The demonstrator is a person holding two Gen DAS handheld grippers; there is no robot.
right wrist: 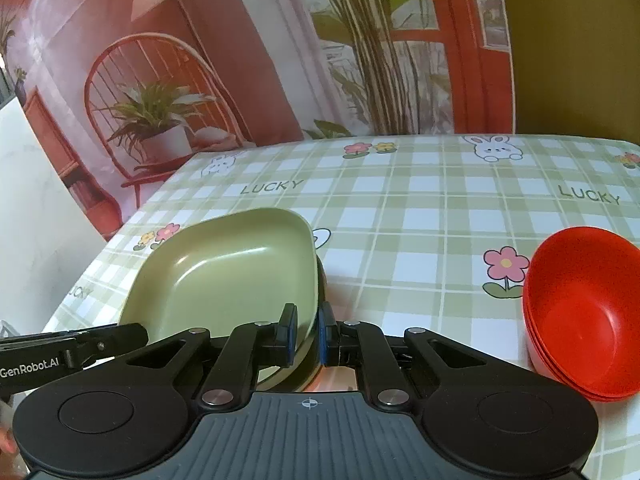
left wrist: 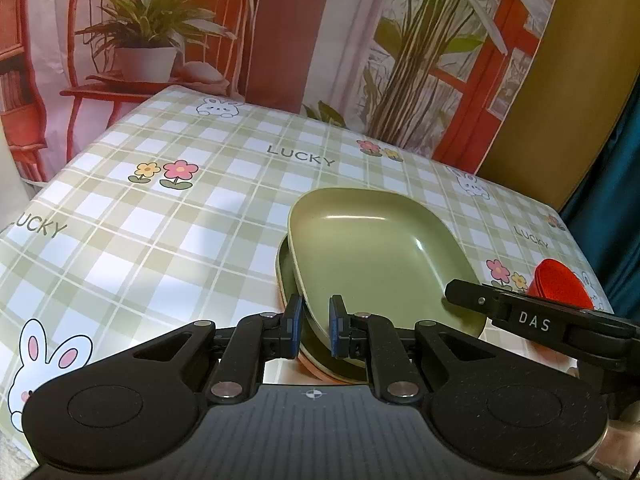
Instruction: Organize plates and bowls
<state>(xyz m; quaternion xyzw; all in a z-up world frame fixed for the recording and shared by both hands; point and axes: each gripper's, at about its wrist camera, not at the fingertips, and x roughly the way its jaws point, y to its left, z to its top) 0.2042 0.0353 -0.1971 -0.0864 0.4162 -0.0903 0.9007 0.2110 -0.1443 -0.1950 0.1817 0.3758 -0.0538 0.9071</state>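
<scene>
Where red bowls [right wrist: 580, 316] stack, beside green plate [right wrist: 228, 276], checked tablecloth [right wrist: 420, 216]

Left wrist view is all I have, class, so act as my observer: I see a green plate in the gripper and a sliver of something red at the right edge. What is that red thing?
Observer: From the right wrist view it is a stack of red bowls, nested, standing on the checked tablecloth.
Operator: Does the right gripper hold those bowls?
Observer: No. The right gripper is shut on the rim of the green plate, apart from the bowls.
Operator: So both grippers have the same plate?
Observer: Yes. The left gripper pinches its near rim, and its arm shows at the left of the right wrist view, marked GenRobot.AI.
</scene>
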